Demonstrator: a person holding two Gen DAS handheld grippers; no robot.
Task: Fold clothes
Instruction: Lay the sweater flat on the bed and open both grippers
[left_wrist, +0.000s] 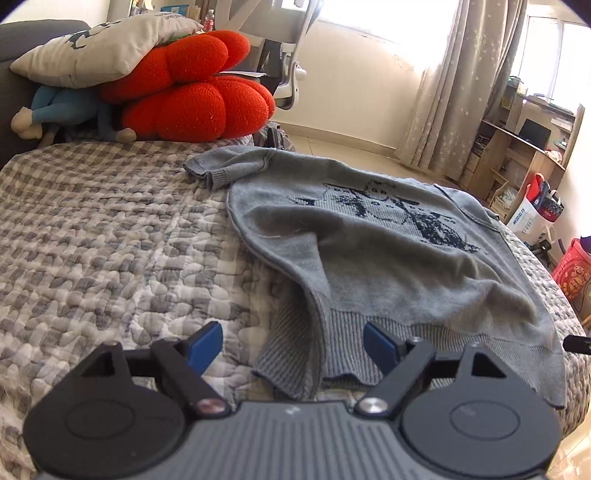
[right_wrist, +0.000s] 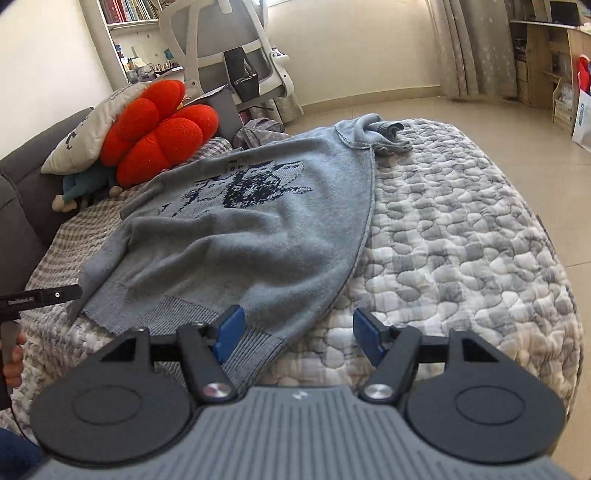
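Observation:
A grey knitted sweater (left_wrist: 369, 243) with a dark blue picture on its front lies spread on the checked quilt (left_wrist: 92, 240), ribbed hem toward me. One sleeve (left_wrist: 225, 166) is bunched at the far end. My left gripper (left_wrist: 291, 345) stands open, its blue pads either side of the hem's left corner, not touching it. In the right wrist view the same sweater (right_wrist: 251, 229) lies left of centre, and my right gripper (right_wrist: 295, 334) is open around the hem's right corner (right_wrist: 258, 347). The left gripper's finger (right_wrist: 40, 297) shows at the far left.
A red plush cushion (left_wrist: 192, 88), a beige pillow (left_wrist: 99, 48) and a blue soft toy (left_wrist: 66, 110) sit at the head of the bed. A white office chair (right_wrist: 236, 55), curtains (left_wrist: 450, 92), a wooden desk (left_wrist: 517, 147) and bags (left_wrist: 576, 273) stand beyond the bed's edge.

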